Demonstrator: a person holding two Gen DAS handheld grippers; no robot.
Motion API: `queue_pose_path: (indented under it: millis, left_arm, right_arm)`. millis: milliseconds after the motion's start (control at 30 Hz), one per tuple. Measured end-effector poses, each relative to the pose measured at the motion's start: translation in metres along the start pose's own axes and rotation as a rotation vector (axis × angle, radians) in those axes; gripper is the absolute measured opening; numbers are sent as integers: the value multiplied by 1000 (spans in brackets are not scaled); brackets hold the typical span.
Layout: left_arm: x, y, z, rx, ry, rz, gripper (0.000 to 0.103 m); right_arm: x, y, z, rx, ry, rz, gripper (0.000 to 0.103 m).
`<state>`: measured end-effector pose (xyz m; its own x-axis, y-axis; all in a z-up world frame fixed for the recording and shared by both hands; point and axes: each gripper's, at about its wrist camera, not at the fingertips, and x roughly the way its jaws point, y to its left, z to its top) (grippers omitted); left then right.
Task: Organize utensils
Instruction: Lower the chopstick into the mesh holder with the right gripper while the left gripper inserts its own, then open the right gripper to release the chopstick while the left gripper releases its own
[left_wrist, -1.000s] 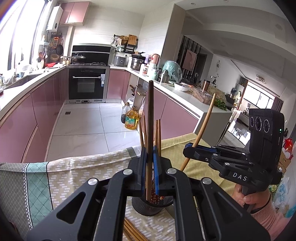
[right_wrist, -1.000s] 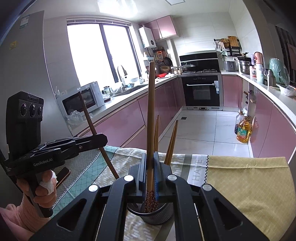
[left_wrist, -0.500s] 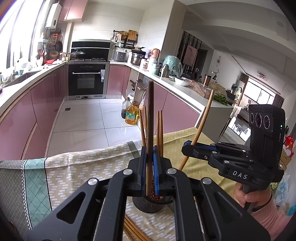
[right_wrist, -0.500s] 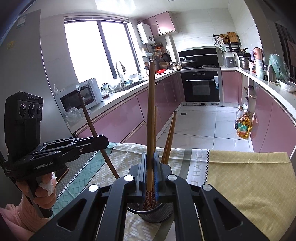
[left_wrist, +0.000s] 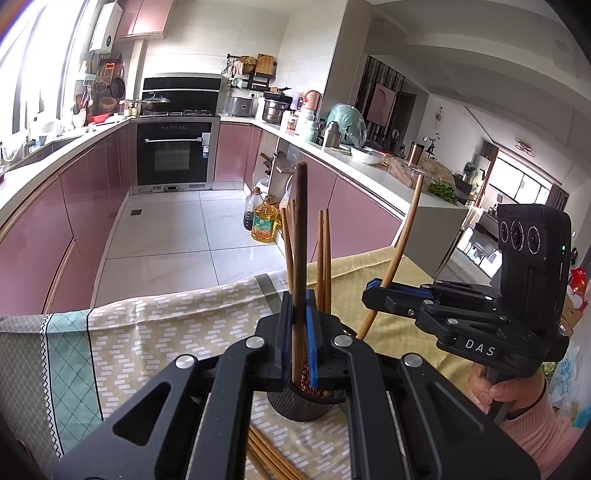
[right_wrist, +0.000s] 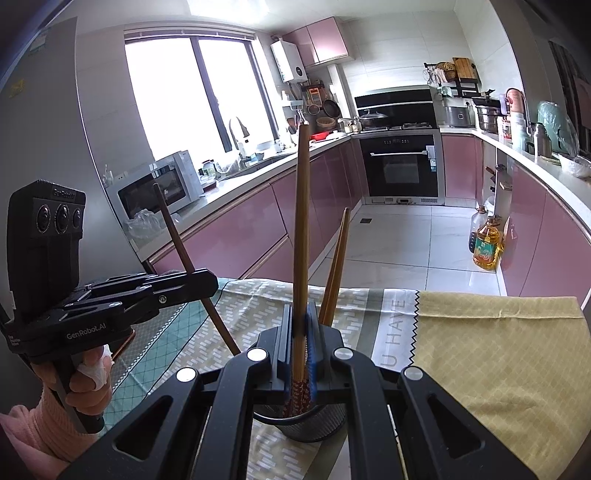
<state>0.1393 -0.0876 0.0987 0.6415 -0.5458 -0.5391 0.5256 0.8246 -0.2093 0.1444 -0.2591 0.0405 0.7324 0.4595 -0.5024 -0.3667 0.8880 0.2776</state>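
Chopsticks are the business here: each gripper carries one, both poised over the dark mesh holder (left_wrist: 303, 402) that stands on the cloth-covered table (left_wrist: 147, 332).

On the left, the left gripper (left_wrist: 300, 332) has its fingers clenched on a dark brown chopstick (left_wrist: 300, 236), held nearly upright with its patterned lower end already inside the holder's rim. Several lighter chopsticks (left_wrist: 324, 258) stand in the holder behind it, and a few more (left_wrist: 269, 458) lie loose on the cloth in front of the holder (those look like the remaining work).

On the right, the right gripper (right_wrist: 300, 332) grips a lighter chopstick (right_wrist: 302, 221) in the same way, its decorated tip down in the holder (right_wrist: 299, 424) too, just beside the two leaning sticks (right_wrist: 334, 266).

To finish this step well, I judge that each stick should be lowered straight along its own length until the tip is close to the bottom, and only then freed. Releasing one hand at a time should keep the sticks from knocking each other. The holder looks light, so any sideways pull against its rim could tip it.
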Motion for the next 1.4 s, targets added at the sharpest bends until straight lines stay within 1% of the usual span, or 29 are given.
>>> queue_pose_path:
  millis: [400, 600, 833, 967, 1167, 1333, 1367, 1400]
  left_arm:
    - [5, 2, -2, -1, 12, 4, 7]
    - [12, 2, -4, 4, 30, 3, 7]
    - [24, -1, -4, 19, 45, 4, 8]
    - [39, -1, -3, 31, 62, 13, 8]
    - [59, 2, -7, 24, 94, 21, 8]
    - [62, 11, -12, 3, 91, 24, 8]
    - [61, 13, -13, -1, 83, 31, 9]
    - [59, 13, -14, -4, 77, 34, 10]
  right_arm:
    - [4, -1, -2, 2, 10, 2, 6]
    - [8, -2, -4, -1, 32, 8, 6]
    - [17, -2, -5, 7, 56, 15, 7]
    - [22, -4, -3, 19, 62, 14, 8]
    - [24, -8, -4, 31, 62, 8, 8]
    - [21, -11, -6, 41, 51, -1, 8]
    - [19, -12, -6, 45, 47, -1, 11]
    - [18, -13, -7, 47, 45, -3, 16]
